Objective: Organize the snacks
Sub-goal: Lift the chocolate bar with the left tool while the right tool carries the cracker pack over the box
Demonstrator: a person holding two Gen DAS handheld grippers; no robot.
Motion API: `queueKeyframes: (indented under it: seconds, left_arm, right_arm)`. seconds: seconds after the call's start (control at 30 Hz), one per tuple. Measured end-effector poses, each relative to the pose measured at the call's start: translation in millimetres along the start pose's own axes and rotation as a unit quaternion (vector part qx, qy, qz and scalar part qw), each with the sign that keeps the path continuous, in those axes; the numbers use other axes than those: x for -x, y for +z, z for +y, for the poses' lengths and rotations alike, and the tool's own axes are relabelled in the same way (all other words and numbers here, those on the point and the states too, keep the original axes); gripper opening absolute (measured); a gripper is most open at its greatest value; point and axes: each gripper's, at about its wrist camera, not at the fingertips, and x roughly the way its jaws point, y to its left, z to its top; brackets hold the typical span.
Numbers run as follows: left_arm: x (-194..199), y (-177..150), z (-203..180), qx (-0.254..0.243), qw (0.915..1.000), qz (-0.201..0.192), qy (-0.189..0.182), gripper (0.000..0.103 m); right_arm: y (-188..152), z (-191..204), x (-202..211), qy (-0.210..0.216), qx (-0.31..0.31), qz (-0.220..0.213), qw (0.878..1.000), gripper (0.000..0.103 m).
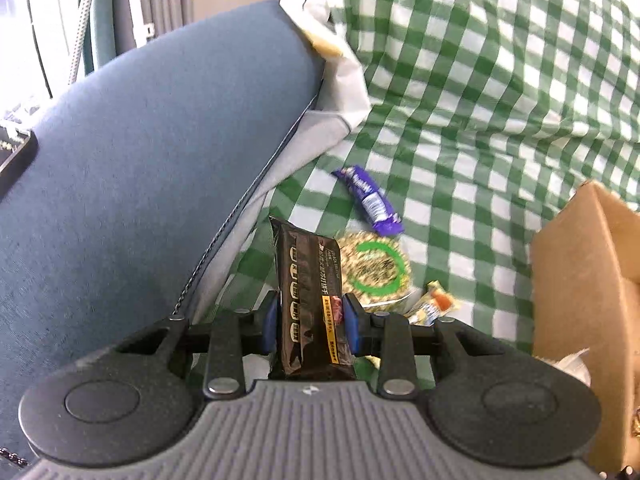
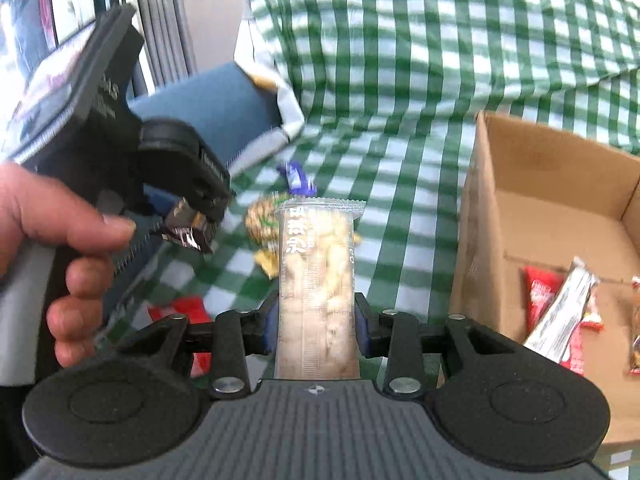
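My left gripper (image 1: 309,320) is shut on a black snack bar (image 1: 310,292), held upright above the green checked cloth (image 1: 480,120). The same gripper shows from the side in the right wrist view (image 2: 188,220), a hand on its handle. My right gripper (image 2: 314,324) is shut on a clear packet of pale nuts (image 2: 318,280). On the cloth lie a purple wrapper (image 1: 370,200), a round pack with a green ring (image 1: 376,268) and a small orange-yellow packet (image 1: 434,304). A cardboard box (image 2: 560,208) stands at the right with red and silver packets (image 2: 560,312) inside.
A blue cushioned chair (image 1: 160,160) fills the left side, with a white bag (image 1: 332,64) against it. A red wrapper (image 2: 188,308) lies on the cloth below the left gripper. The box's near corner also shows in the left wrist view (image 1: 580,280).
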Motion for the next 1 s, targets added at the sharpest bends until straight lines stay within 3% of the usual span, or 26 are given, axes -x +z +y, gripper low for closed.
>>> queueKeyframes:
  seconds: [0.5, 0.87, 1.0]
  left_arm:
    - [8.0, -2.7, -20.9, -0.021, 0.9995, -0.022, -0.011, 0.037]
    - [27.0, -4.5, -43.5, -0.039, 0.9934, -0.080, -0.073, 0.037]
    - [36.9, -4.9, -51.2, -0.046, 0.9883, -0.103, -0.102, 0.037]
  right_arm:
    - [4.9, -18.6, 30.9, 0.001, -0.027, -0.081, 0.996, 0.038]
    - [3.2, -33.2, 54.2, -0.014, -0.042, -0.114, 0.992, 0.038]
    - [23.2, -50.8, 68.2, -0.021, -0.057, -0.131, 0.990, 0.038]
